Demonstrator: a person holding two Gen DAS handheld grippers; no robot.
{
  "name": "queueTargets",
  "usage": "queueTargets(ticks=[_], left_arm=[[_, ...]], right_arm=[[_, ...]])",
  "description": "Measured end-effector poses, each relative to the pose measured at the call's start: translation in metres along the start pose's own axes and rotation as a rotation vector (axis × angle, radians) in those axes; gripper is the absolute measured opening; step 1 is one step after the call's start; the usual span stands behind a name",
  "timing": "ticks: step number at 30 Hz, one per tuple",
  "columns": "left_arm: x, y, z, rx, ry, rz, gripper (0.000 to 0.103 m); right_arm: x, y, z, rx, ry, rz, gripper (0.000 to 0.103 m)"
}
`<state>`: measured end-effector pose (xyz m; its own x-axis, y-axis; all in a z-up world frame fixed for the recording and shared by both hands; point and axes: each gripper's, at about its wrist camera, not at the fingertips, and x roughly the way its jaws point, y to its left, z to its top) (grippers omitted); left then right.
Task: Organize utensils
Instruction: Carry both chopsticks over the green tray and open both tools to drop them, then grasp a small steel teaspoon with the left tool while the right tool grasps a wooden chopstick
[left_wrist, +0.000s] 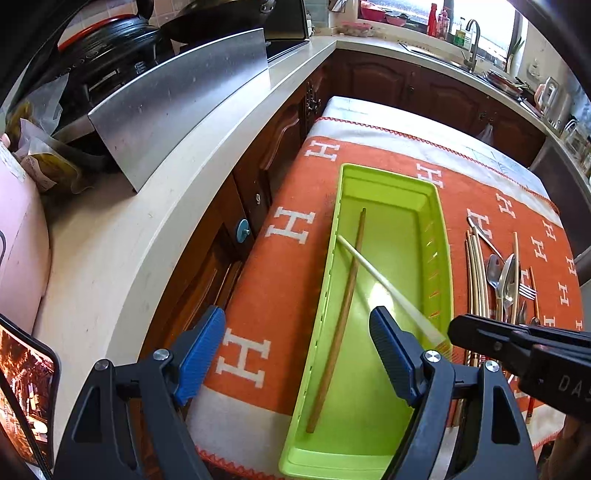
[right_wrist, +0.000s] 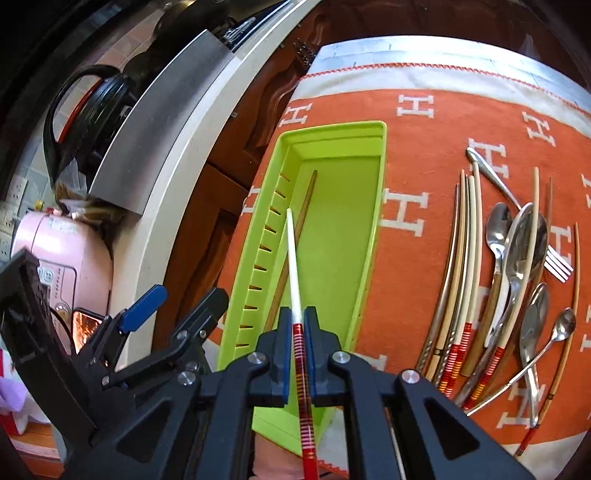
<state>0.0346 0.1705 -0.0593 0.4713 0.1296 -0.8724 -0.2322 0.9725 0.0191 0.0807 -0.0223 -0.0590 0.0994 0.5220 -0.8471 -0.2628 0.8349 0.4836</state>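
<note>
Orange H-patterned cloth covered the bench, w/ a long lime-green plastic tray on it. My right gripper was clamped on a white chopstick w/ red-striped end, tip over the tray. My left gripper hung wide open, empty. A brown wooden chopstick lay inside the tray.

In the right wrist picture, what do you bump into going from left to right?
Pink appliance → steel splash guard → white counter edge → green tray → chopsticks on the cloth → spoons → fork.
</note>
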Motion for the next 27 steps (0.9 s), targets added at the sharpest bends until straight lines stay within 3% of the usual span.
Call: queueTargets(ticks=[9,16,27], left_arm=[[-0.017,-0.019,0.000,0.013,-0.019,-0.066,0.081],[-0.038,-0.062,-0.002,0.079,-0.047,-0.131,0.083],[-0.038,-0.149,-0.010,0.226,-0.035,-0.248,0.083]], right_arm=[[-0.042,-0.007,-0.009,-0.071,-0.078,-0.008,0.007],[-0.093,-0.034,-0.025,-0.132,-0.208,-0.114,0.007],[-0.136,-0.118,-0.049,0.003,-0.314,-0.230,0.007]])
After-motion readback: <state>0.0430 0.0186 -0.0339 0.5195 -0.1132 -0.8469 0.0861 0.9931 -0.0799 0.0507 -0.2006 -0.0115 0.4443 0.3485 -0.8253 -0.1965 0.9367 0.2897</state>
